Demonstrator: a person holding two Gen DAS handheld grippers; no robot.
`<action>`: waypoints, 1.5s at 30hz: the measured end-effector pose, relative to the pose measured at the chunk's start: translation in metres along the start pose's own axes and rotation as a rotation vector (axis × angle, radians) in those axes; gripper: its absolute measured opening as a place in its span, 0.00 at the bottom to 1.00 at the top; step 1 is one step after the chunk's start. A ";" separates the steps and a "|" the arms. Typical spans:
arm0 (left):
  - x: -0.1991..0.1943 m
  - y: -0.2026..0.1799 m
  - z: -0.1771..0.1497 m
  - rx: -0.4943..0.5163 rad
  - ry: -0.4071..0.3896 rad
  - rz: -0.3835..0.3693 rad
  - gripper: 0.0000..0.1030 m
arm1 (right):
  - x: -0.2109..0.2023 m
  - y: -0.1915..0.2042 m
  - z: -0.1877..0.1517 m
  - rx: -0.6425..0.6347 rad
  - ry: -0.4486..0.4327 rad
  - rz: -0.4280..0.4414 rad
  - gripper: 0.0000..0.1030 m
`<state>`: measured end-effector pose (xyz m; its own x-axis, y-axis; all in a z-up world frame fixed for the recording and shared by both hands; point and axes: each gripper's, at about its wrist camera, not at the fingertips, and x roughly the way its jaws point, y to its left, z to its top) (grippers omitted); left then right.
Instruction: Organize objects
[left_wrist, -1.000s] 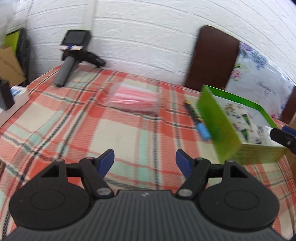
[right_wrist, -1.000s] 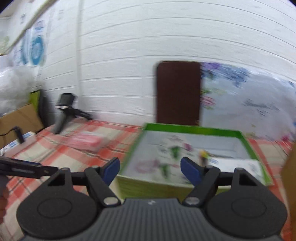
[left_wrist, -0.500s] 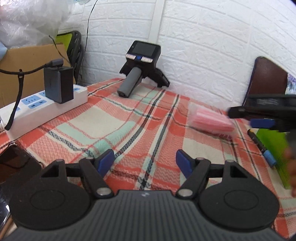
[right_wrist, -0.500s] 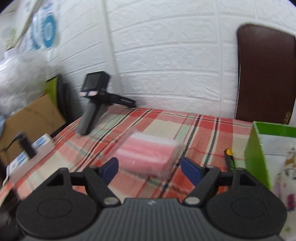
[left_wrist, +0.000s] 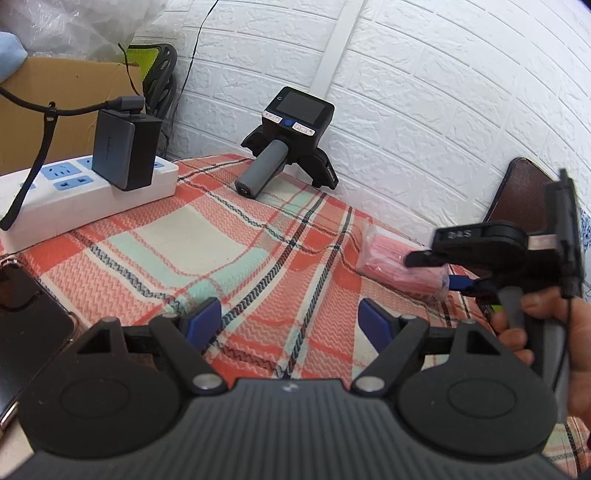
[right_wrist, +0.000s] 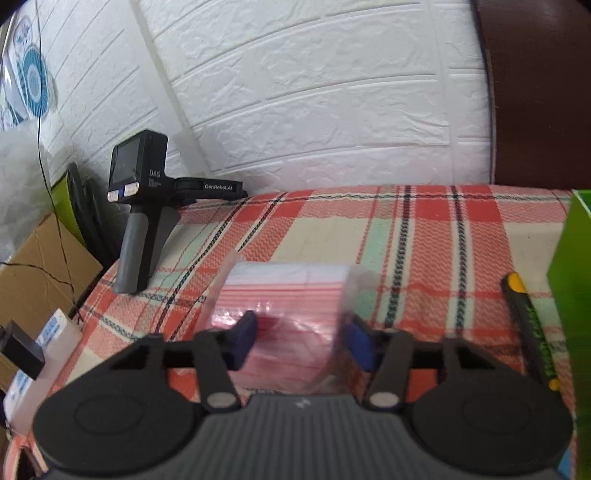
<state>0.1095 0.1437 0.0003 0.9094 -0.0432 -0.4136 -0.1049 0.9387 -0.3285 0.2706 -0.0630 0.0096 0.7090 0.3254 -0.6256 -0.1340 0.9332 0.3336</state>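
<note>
Closing in on the pink pack (right_wrist: 284, 306) is what the right gripper (right_wrist: 301, 341) is doing: its jaws are coming together with the pack's near end between them, though the view is too blurry to say the pads actually bite yet. The pack is a soft, clear-wrapped bundle lying flat on the plaid cloth (right_wrist: 424, 236), with a marker (right_wrist: 528, 325) just beside it and the green box (right_wrist: 570, 280) past that, at the right edge.

The left gripper (left_wrist: 291, 319) hangs over bare cloth, jaws wide and opening further, nothing in them. From its camera you can see the right one coming at the pack from the side.

What worries me: that wrapper looks slippery and loose. If the pads only catch film and not the stack inside, my guess is the pack sags or slides out on the lift. Squeezing near one end could also let the far end droop and drag on the cloth, or swing into the marker and roll it off.
</note>
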 end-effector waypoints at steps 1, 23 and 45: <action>0.001 0.001 0.000 -0.003 0.002 -0.001 0.80 | -0.006 -0.005 -0.001 0.020 0.006 0.009 0.33; 0.001 -0.008 0.006 0.048 0.106 -0.054 0.86 | -0.216 -0.046 -0.151 -0.170 -0.050 0.038 0.20; -0.032 -0.129 0.013 0.212 0.345 -0.362 0.63 | -0.198 -0.013 -0.153 -0.441 -0.099 0.046 0.34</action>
<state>0.0989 0.0282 0.0677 0.6836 -0.4529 -0.5724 0.3067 0.8899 -0.3378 0.0262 -0.1158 0.0217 0.7555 0.3722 -0.5391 -0.4339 0.9009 0.0139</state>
